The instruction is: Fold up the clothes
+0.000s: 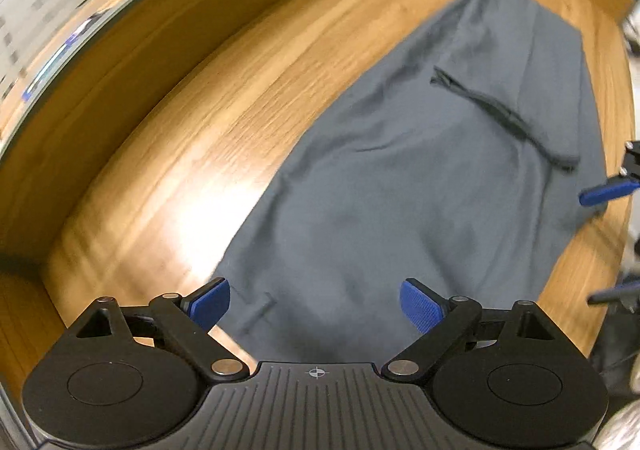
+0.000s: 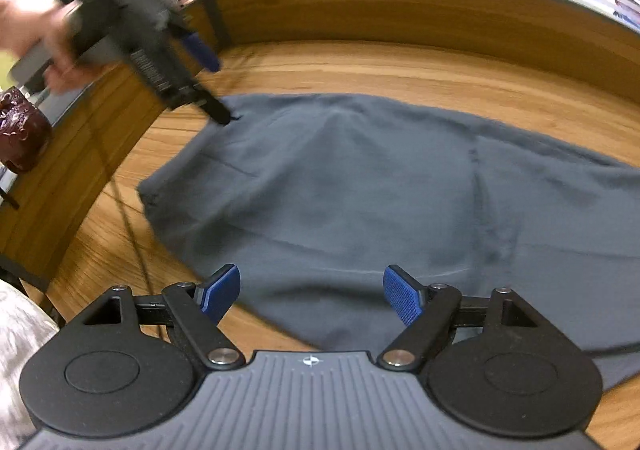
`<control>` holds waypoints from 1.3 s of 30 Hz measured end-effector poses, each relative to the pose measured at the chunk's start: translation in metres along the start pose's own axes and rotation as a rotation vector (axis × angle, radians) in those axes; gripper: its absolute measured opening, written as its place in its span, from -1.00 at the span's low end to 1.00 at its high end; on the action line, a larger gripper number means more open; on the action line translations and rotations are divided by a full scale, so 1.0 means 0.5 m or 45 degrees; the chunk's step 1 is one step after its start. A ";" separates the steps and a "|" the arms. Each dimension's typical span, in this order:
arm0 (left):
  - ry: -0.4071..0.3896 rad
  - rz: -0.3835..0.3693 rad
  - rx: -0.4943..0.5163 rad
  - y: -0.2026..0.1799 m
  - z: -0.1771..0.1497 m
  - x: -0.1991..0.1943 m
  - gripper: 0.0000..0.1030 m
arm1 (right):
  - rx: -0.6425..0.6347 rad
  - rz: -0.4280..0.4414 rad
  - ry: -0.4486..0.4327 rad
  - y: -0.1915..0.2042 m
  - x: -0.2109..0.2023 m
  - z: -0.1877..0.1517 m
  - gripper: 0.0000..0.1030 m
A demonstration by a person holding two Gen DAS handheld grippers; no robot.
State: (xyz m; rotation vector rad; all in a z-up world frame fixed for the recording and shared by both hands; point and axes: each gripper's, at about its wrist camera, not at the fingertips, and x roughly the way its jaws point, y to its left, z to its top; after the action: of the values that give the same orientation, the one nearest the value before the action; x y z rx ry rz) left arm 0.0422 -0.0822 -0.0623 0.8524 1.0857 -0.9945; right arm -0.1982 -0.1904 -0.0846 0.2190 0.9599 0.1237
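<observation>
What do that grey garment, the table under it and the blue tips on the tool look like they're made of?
Grey garment: soft, matte woven or knit cloth, judging by its limp creases and seams. Table: wood or wood veneer with a smooth, slightly glossy finish; streaky grain and a bright glare patch show. Blue pads: probably rubber or textured plastic, with a fine gridded surface.

Two black handheld grippers: left gripper (image 1: 314, 308) and right gripper (image 2: 311, 294), ribbed grey bases, silver pivot screws, textured blue fingers (image 2: 402, 300).
</observation>
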 end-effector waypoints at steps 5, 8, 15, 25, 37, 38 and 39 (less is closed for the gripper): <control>0.063 -0.034 0.171 0.046 0.011 0.022 0.81 | 0.030 -0.045 -0.017 0.108 0.031 -0.007 0.63; 0.072 -0.043 0.213 0.085 0.010 0.031 0.81 | 0.000 -0.117 -0.039 0.159 0.062 -0.003 0.63; 0.087 -0.062 0.295 0.147 0.010 0.068 0.66 | -0.046 -0.234 -0.060 0.236 0.152 0.030 0.58; 0.059 -0.101 0.462 0.124 0.038 0.079 0.54 | -0.456 -0.271 -0.016 0.401 0.263 0.067 0.45; 0.220 -0.179 0.181 0.135 0.056 0.108 0.67 | -0.701 -0.363 0.028 0.444 0.333 0.057 -0.58; 0.233 -0.202 0.131 0.143 0.057 0.110 0.70 | -0.667 -0.363 -0.001 0.436 0.319 0.063 -0.59; 0.245 -0.218 0.083 0.150 0.058 0.111 0.74 | -0.638 -0.370 -0.026 0.428 0.308 0.068 -0.60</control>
State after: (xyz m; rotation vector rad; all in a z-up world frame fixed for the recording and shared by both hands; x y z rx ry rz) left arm 0.1303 -0.0962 -0.1028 0.9342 1.3132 -1.1123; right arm -0.0845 0.0439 -0.1375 -0.3788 0.9018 0.0909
